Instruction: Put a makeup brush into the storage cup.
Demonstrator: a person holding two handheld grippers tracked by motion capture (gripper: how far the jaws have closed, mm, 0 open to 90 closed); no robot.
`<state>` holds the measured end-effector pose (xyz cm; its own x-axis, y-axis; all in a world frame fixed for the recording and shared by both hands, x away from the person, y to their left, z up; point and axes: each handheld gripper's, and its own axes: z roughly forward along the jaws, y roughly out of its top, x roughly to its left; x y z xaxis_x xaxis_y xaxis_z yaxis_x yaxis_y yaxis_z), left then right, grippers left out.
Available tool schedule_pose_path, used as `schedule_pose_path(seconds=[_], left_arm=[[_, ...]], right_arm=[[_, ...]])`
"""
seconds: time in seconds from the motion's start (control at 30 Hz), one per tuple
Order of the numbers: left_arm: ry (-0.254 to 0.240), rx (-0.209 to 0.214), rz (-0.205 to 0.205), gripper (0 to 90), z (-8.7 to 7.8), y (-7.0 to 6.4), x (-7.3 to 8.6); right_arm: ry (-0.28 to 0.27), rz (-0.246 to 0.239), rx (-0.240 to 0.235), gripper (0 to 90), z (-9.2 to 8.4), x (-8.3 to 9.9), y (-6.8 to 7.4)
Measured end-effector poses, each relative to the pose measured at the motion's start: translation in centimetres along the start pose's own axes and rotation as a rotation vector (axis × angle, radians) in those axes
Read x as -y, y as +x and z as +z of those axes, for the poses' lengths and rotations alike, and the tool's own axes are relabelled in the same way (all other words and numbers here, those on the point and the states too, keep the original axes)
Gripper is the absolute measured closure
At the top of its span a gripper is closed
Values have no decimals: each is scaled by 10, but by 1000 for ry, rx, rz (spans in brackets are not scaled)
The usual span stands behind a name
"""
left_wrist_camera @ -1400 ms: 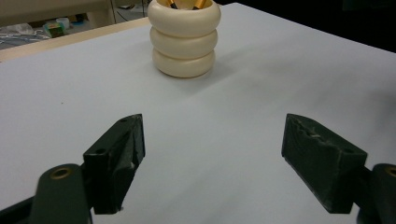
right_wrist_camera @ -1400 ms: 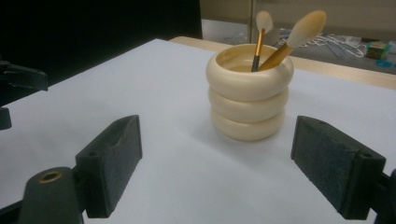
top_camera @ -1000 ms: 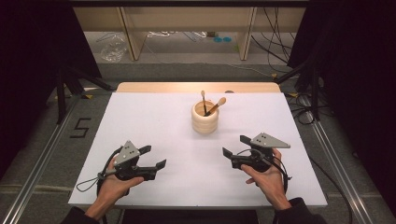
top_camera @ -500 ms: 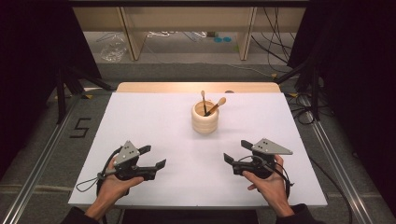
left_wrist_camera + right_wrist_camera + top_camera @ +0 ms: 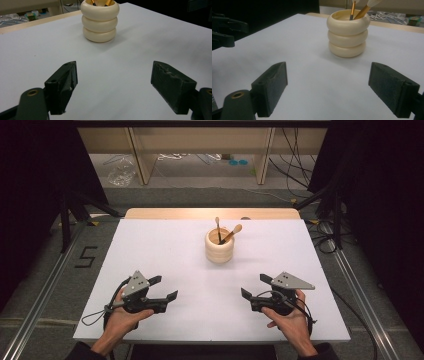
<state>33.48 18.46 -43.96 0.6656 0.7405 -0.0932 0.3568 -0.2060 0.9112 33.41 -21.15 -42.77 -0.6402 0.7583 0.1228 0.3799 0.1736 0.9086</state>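
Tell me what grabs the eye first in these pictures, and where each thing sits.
A cream ribbed holder stands alone toward the far middle of the white table, with two wooden-handled brushes leaning in it. Near the front edge, the left hand-held gripper and the right hand-held gripper rest with jaws wide apart, both pointed inward and apart from the holder.

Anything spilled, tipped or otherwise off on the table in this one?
Nothing stands out. The cream ribbed holder stands upright on the white table with two brushes leaning inside. Left gripper and right gripper are open, apart from it.
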Motion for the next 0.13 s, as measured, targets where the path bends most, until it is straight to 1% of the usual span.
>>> schedule_pose_path(seconds=[0.07,0.1,0.13], left_arm=[[0,1,1,215,0,0,0],[1,-1,4,215,0,0,0],[2,-1,0,215,0,0,0]], right_arm=[[4,5,-1,166,-1,0,0],[-5,1,3,166,0,1,-1],[1,5,5,166,0,1,-1]])
